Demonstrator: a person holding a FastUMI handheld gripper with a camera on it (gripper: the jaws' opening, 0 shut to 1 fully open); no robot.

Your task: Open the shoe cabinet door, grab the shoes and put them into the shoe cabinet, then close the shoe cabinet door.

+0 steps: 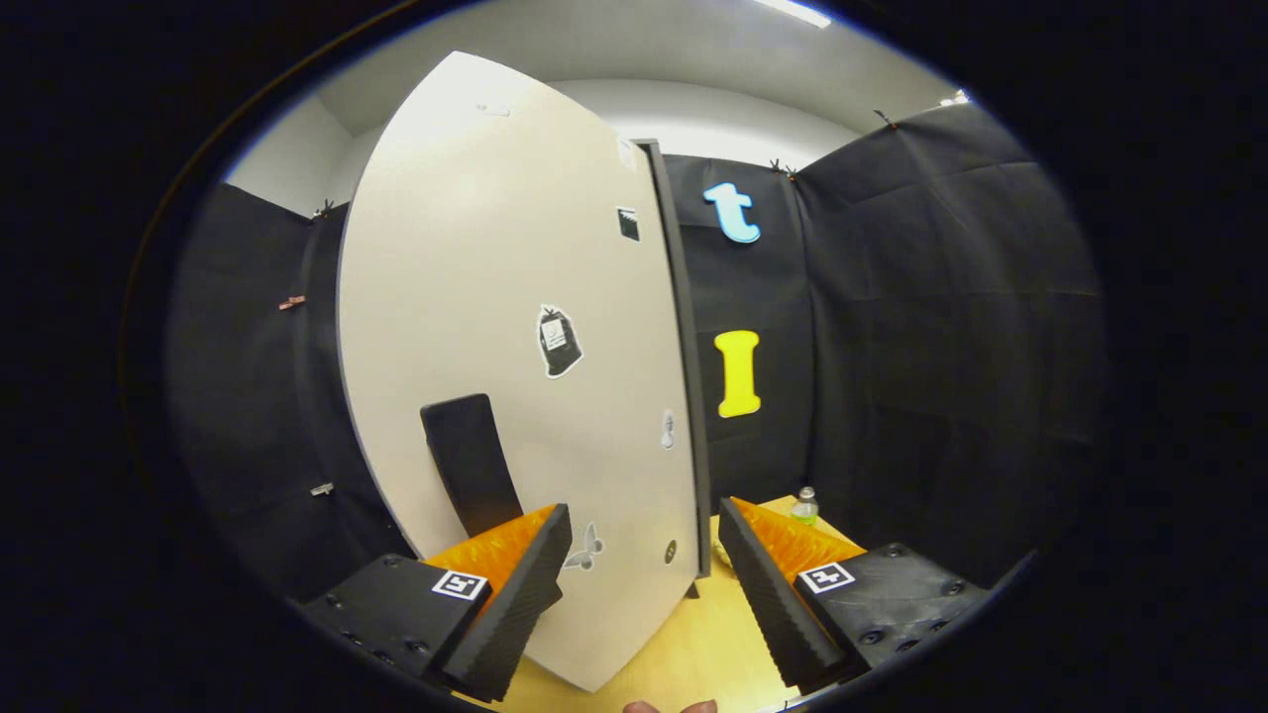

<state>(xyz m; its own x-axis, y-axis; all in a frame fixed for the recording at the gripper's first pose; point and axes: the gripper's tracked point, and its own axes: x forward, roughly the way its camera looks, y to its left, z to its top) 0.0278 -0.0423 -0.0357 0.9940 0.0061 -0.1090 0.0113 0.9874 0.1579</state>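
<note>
The white cabinet door (515, 297) stands upright just ahead of me, its face turned toward me and its dark side edge (686, 396) running down between my fingers. A black rectangular patch (469, 458) sits low on the door, just above my left finger. Several small stickers dot the door face. My gripper (644, 515) is open, its fingers wide apart. The left finger (515, 594) lies in front of the door face, the right finger (768, 584) past the door's edge. Whether either finger touches the door, I cannot tell.
A light wooden surface (693, 644) lies below the door and my fingers. A small clear bottle (804, 506) stands on it beyond the right finger, near the black cloth wall (941, 347). A person's fingertip (674, 706) shows below the gripper.
</note>
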